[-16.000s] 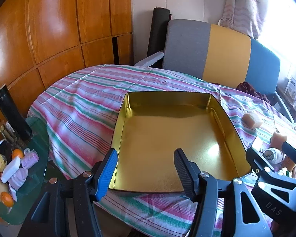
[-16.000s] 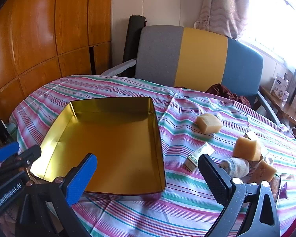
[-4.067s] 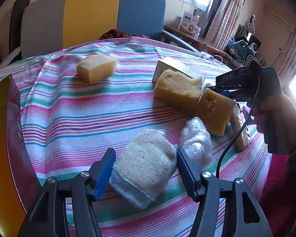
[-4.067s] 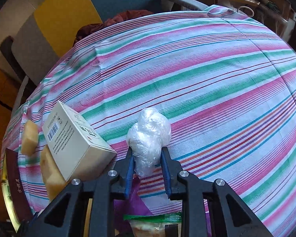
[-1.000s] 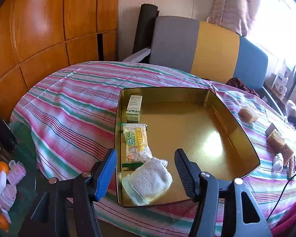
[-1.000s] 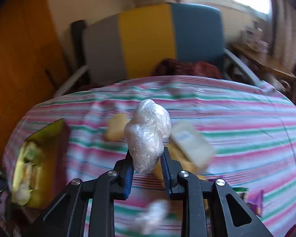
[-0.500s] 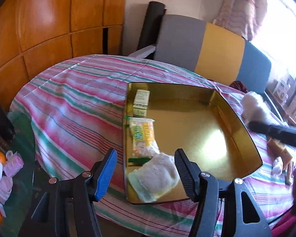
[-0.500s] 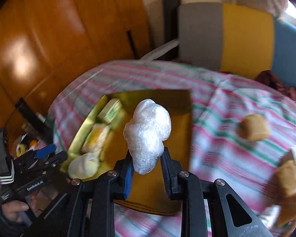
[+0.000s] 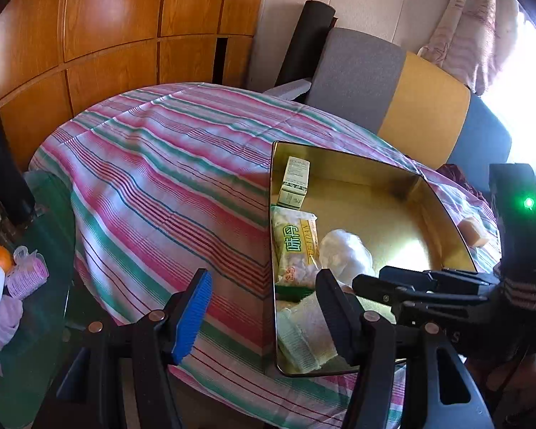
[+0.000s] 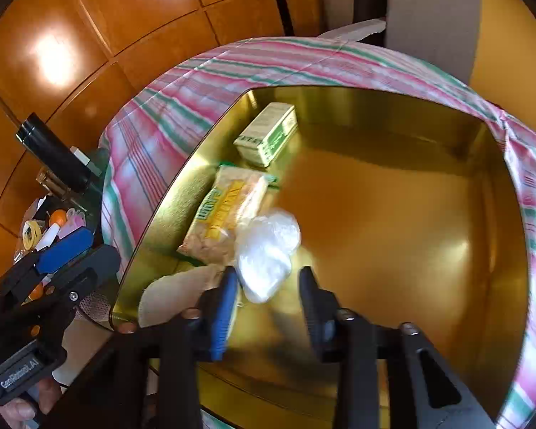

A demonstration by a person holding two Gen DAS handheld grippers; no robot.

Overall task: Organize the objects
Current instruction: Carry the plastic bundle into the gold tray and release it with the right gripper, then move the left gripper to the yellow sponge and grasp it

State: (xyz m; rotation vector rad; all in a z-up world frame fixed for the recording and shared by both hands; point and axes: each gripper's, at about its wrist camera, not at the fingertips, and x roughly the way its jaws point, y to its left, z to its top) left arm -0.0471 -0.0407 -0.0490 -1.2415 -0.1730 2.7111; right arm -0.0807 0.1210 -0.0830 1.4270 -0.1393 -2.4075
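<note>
Left wrist view: left hand-held gripper gaped wide and empty over the gold tray's near corner; risk: swinging in could bump the right hand-held gripper working beside it. Crumpled plastic wrap sat in the tray against the snack packet.

Right wrist view: right hand-held gripper was parted, fingers clear of the wrap. Risk: the light wrap could snag a blue pad on withdrawal and lift out.
</note>
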